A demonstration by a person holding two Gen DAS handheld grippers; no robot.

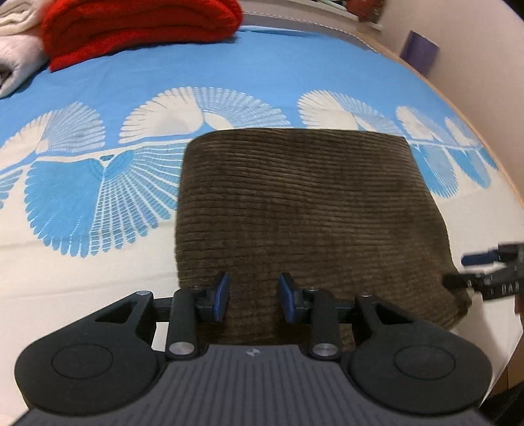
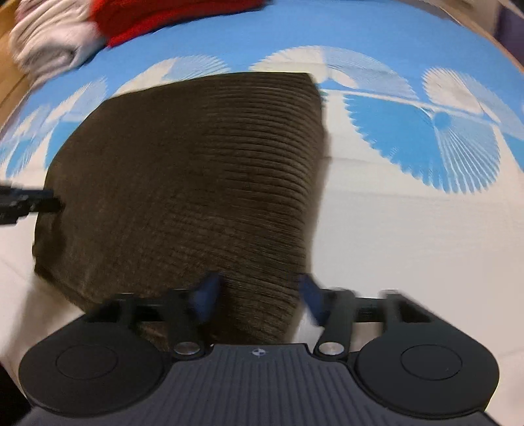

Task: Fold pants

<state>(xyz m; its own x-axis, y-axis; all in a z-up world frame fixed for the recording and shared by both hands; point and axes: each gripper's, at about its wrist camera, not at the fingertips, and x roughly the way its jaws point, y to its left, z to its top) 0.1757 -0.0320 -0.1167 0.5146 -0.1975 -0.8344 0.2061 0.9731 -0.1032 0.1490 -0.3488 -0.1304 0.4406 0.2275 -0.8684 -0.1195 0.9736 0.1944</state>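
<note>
The brown corduroy pants (image 1: 304,209) lie folded into a compact rectangle on the bed; they also show in the right wrist view (image 2: 190,183). My left gripper (image 1: 252,295) is open over the near edge of the pants, with nothing between its blue pads. My right gripper (image 2: 258,296) is open at the near right corner of the pants, blurred by motion. The right gripper also shows at the right edge of the left wrist view (image 1: 484,272). The left gripper's tip shows at the left edge of the right wrist view (image 2: 29,200).
The bedspread (image 1: 98,203) is blue and white with fan patterns. A folded red garment (image 1: 140,29) and white folded clothes (image 1: 16,49) lie at the far left. The bed's wooden edge (image 1: 458,108) and a wall run along the right.
</note>
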